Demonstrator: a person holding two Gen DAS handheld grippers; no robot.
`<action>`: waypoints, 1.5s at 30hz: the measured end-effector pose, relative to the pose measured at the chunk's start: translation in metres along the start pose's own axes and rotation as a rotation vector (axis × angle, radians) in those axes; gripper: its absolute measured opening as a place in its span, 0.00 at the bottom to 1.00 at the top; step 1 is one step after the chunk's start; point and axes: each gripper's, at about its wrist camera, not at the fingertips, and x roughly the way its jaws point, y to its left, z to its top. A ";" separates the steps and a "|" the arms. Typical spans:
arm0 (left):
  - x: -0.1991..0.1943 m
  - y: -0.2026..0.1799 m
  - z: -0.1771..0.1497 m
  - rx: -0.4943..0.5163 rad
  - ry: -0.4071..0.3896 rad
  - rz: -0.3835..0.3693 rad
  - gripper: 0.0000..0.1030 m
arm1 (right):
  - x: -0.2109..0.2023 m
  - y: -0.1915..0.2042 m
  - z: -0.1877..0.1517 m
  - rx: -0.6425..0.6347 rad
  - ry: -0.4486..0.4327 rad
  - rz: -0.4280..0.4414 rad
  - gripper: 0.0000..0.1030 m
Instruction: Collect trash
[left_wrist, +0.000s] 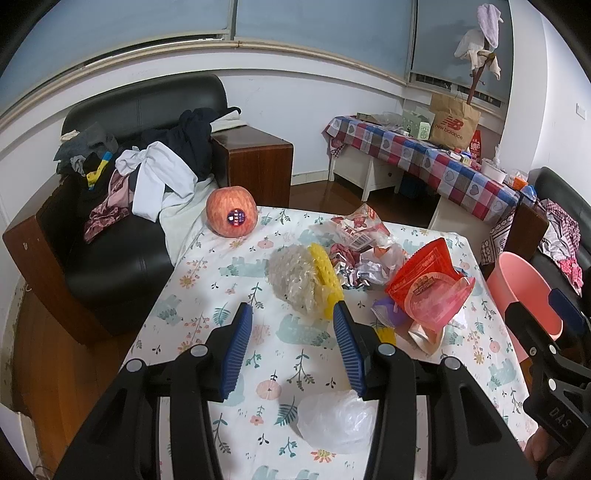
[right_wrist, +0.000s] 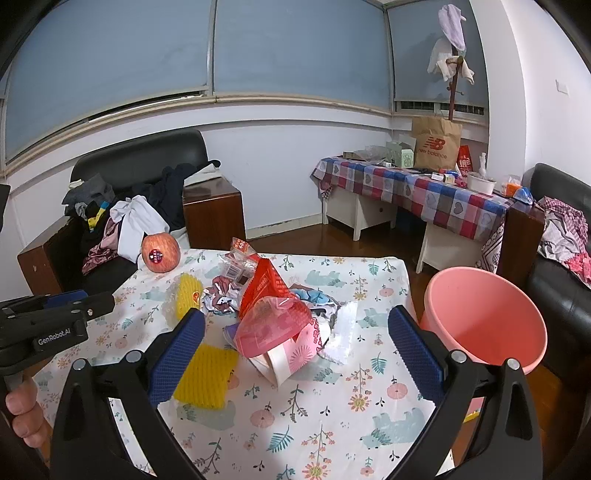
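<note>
Counting the trash on the flowered table

Hovering low over the table (left_wrist: 207, 266), the left gripper (left_wrist: 293, 325) has its two blue pads apart and nothing between them. One crumpled clear plastic bag (left_wrist: 334, 421) lies nearest, just under its right finger. The right gripper (right_wrist: 295, 339) also stands spread wide and empty, level above the cloth; a hand (right_wrist: 22, 413) holds the left tool at the edge of its view.

Two yellow foam nets are there: one flat piece (right_wrist: 205, 376) near the right gripper's left finger, one (left_wrist: 325, 277) farther, touching a single wad of bubble wrap (left_wrist: 291, 277). Behind them is one heap of wrappers, with one red pouch (right_wrist: 266, 288) and one pink translucent bag (right_wrist: 273, 325) on top; how many pieces lie under, I cannot tell. One apple (left_wrist: 231, 212) with a sticker stands at the far left corner, well apart from the heap.

One pink bin (right_wrist: 484, 317) stands beside the table's right edge. Farther are a black sofa (left_wrist: 144, 107) with clothes and a side table with checked cloth (right_wrist: 424, 188)
</note>
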 end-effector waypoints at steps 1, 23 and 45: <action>0.000 0.000 0.000 0.000 0.000 0.001 0.44 | 0.000 0.000 0.000 0.000 0.000 0.000 0.97; 0.000 0.000 0.000 -0.002 -0.001 -0.002 0.44 | -0.002 -0.004 -0.001 0.006 -0.008 -0.006 0.97; 0.003 0.003 0.002 -0.028 0.022 -0.085 0.44 | -0.007 -0.010 -0.006 0.009 -0.003 -0.014 0.97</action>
